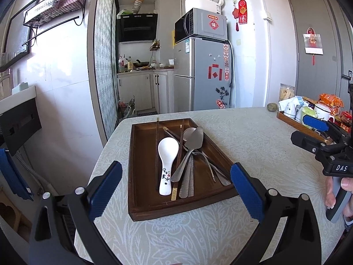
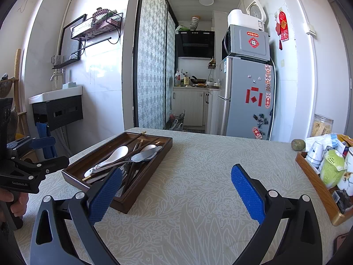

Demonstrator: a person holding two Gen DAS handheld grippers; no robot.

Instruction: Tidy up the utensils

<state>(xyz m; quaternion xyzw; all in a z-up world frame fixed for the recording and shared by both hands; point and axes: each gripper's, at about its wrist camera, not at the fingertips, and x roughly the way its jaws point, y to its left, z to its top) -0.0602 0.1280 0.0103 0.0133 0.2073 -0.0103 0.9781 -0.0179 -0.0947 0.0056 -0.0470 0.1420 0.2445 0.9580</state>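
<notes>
A dark wooden tray [image 1: 141,207] sits on the table's left part; it also shows in the right wrist view [image 2: 152,165]. In it lie a white ceramic spoon [image 1: 166,161], dark chopsticks [image 1: 179,145], metal spoons [image 1: 194,141] and forks [image 1: 208,165], piled together. My left gripper [image 1: 176,190] is open and empty, hovering over the tray's near end. My right gripper [image 2: 176,195] is open and empty above bare tablecloth, right of the tray; it shows in the left wrist view [image 1: 308,132] too.
The table [image 2: 209,159] has a pale floral cloth. A lighter wooden tray [image 2: 317,190] with cups, a green teapot and snack packets stands at the right edge. A round green fruit [image 2: 297,144] and a clear jar [image 2: 322,127] sit behind it. The table's left edge drops off beside the tray.
</notes>
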